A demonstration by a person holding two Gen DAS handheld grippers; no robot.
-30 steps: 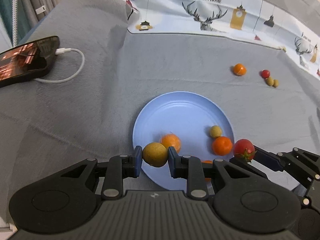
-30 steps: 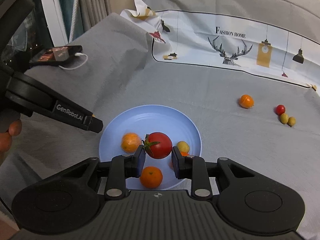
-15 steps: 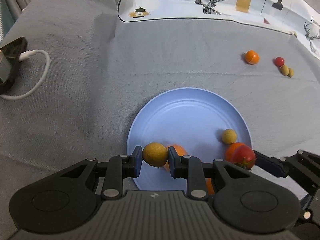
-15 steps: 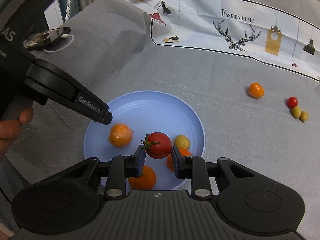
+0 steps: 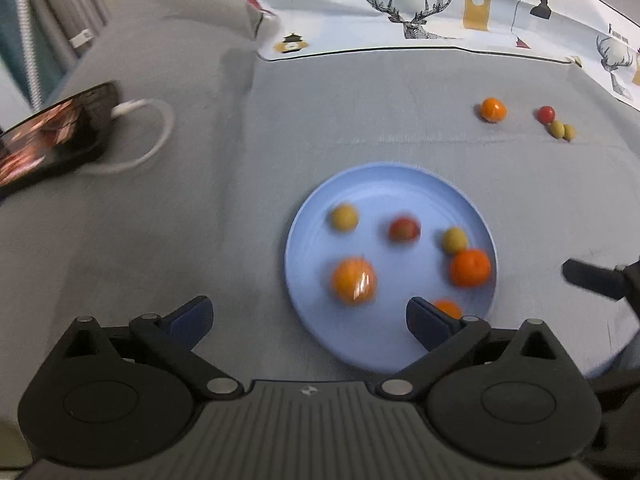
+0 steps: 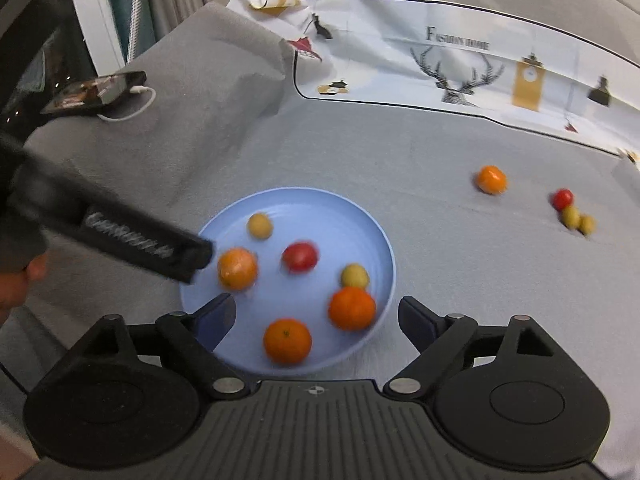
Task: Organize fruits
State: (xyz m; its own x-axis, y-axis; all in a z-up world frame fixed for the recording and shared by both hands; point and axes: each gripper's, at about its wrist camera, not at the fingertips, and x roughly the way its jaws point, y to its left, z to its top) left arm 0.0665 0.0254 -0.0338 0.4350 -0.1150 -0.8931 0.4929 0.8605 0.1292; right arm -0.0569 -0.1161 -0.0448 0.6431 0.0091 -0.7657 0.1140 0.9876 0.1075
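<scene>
A light blue plate (image 5: 384, 184) (image 6: 320, 200) on the grey cloth holds several fruits: a red tomato (image 5: 404, 229) (image 6: 300, 256), a yellow-green fruit (image 5: 344, 217) (image 6: 260, 225) at its far left, another yellow-green fruit (image 5: 455, 239) (image 6: 354, 276), and three oranges (image 5: 354, 280) (image 6: 287, 341). My left gripper (image 5: 310, 318) is open and empty above the plate's near left edge. My right gripper (image 6: 316, 316) is open and empty above the plate's near edge. The fruits look blurred.
On the cloth to the far right lie an orange (image 5: 493, 110) (image 6: 491, 179), a small red tomato (image 5: 546, 113) (image 6: 563, 198) and two small green fruits (image 5: 562, 131) (image 6: 578, 219). A phone (image 5: 52, 132) (image 6: 96, 90) with a white cable lies far left. A printed sheet (image 5: 440, 8) covers the back.
Both grippers have opened. The yellow-green fruit left my left gripper and the red tomato left my right gripper; both now lie on the plate. Both grippers have drawn back.
</scene>
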